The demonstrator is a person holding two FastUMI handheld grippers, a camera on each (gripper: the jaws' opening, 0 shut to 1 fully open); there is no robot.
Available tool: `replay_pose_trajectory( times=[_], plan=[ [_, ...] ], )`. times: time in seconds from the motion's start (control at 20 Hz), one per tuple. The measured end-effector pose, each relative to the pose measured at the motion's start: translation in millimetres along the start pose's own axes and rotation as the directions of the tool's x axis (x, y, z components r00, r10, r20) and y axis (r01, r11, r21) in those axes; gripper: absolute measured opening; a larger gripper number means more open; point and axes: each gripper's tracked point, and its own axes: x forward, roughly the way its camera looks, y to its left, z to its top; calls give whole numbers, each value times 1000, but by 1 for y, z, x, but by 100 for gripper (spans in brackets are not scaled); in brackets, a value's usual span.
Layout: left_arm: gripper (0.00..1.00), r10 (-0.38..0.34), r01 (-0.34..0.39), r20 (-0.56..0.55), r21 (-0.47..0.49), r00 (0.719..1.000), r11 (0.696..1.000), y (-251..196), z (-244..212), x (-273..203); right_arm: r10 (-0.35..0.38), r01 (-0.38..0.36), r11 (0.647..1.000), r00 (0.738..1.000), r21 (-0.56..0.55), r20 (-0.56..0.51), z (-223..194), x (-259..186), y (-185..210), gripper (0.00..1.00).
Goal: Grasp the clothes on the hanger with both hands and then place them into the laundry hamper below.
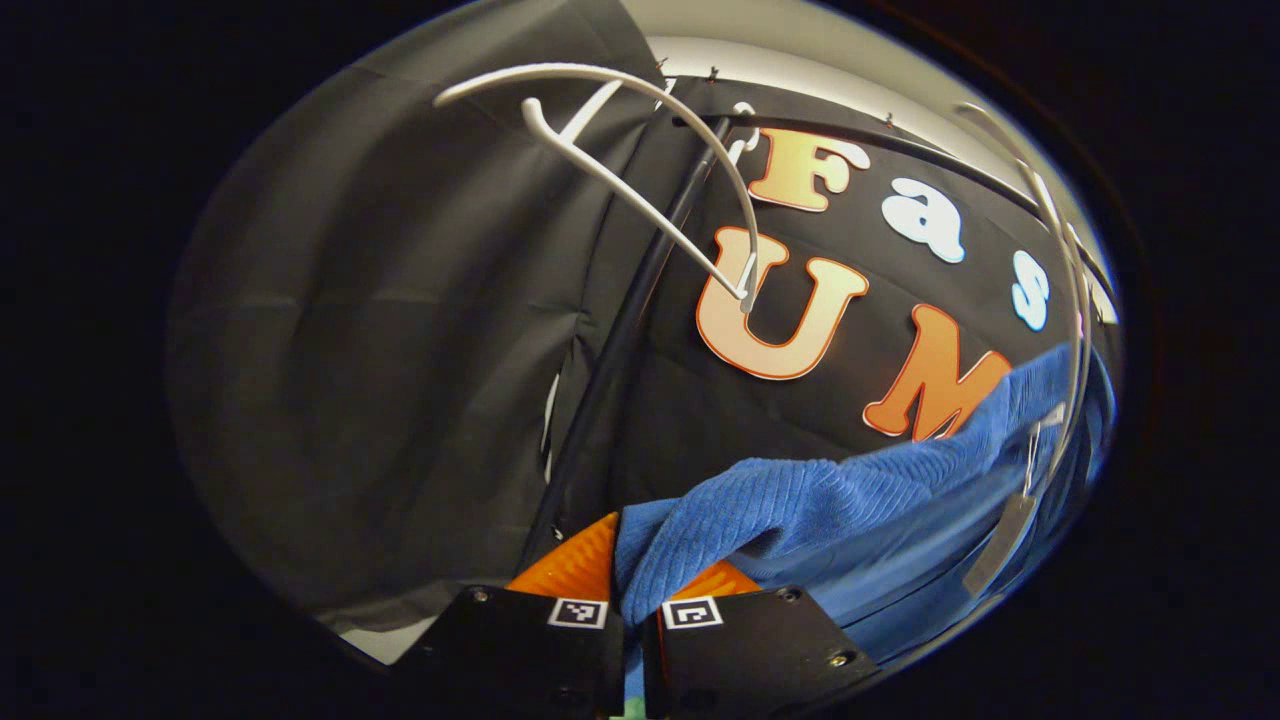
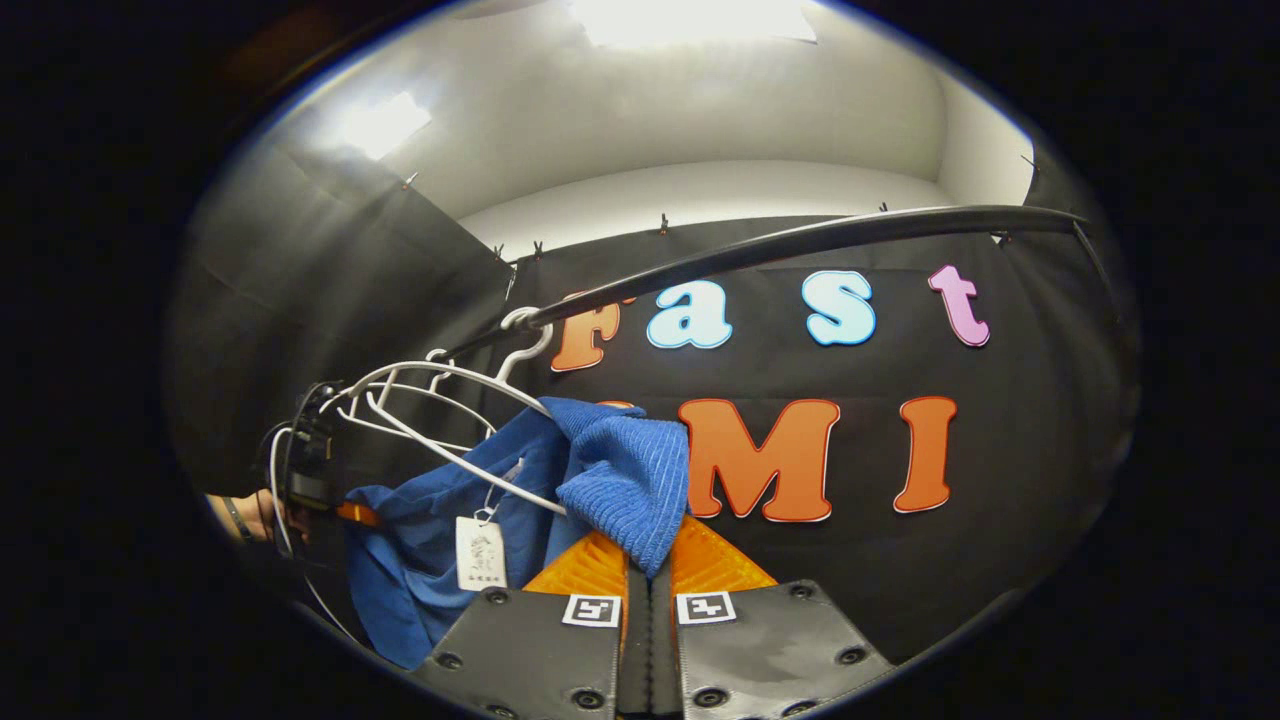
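Both hand-held grippers clenched on the blue garment (image 2: 620,470), still draped over its hanger (image 2: 450,400).
Left hand-held gripper (image 1: 632,600) and right hand-held gripper (image 2: 648,570) grasp cloth; next, pull it free and lower it.

You see a bright blue garment (image 1: 800,500), ribbed in fine lines along its folded edge, smoother and a shade lighter on its body (image 2: 420,560). A white tag (image 2: 480,552) with small dark print hangs against it. The hangers (image 1: 640,180) are plain white, thin and glossy (image 2: 440,420). The rail (image 2: 800,240) they hang on is black, and so is the upright pole (image 1: 620,340). Behind them the cloth wall (image 1: 380,350) is matt black with soft creases, and the ceiling (image 2: 700,110) above it is off-white.
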Motion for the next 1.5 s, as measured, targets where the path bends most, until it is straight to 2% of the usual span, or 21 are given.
replay_pose_trajectory(
  times=[0.1, 0.15, 0.2, 0.35, 0.5, 0.7, 0.95, 1.05, 1.15, 1.3, 1.5],
  plan=[
    [10, 1, -2, 17, 72, 1000, 997, -3, -8, -21, -39, 39, 999, 999, -14, 10, 3, 6, -13, 7],
    [7, 0, -2, 18, 101, 1000, 995, -5, -10, -31, -64, 64, 998, 998, -22, 11, 2, 13, -20, 7],
    [10, 0, -3, 21, 123, 1000, 992, -5, -14, -42, -91, 92, 995, 996, -33, 8, 1, 18, -29, 7],
    [7, 1, -6, 29, 176, 1000, 984, -8, -25, -70, -158, 157, 987, 987, -39, -17, -9, 35, -54, 7],
    [10, -3, 0, 14, 200, 1000, 980, -15, -48, -96, -223, 221, 974, 974, -55, -41, -25, 50, -85, 7],
    [7, -10, 19, -39, 230, 999, 973, -26, -80, -113, -282, 274, 958, 954, -85, -102, -55, 62, -117, 7],
    [7, -14, 38, -96, 253, 995, 967, -39, -106, -116, -271, 253, 959, 950, -130, -152, -79, 71, -123, 7],
    [9, -8, 40, -125, 250, 992, 967, -38, -119, -114, -279, 255, 958, 936, -135, -216, -102, 79, -135, 7],
    [7, 5, 33, -146, 252, 989, 967, -37, -131, -118, -294, 268, 955, 909, -128, -295, -134, 79, -145, 7],
    [7, 11, 26, -143, 253, 990, 967, -37, -136, -122, -305, 279, 952, 898, -125, -316, -151, 67, -154, 7],
    [7, 6, 35, -156, 255, 988, 966, -42, -140, -120, -293, 256, 955, 884, -148, -363, -177, 42, -149, 7]
  ],
)
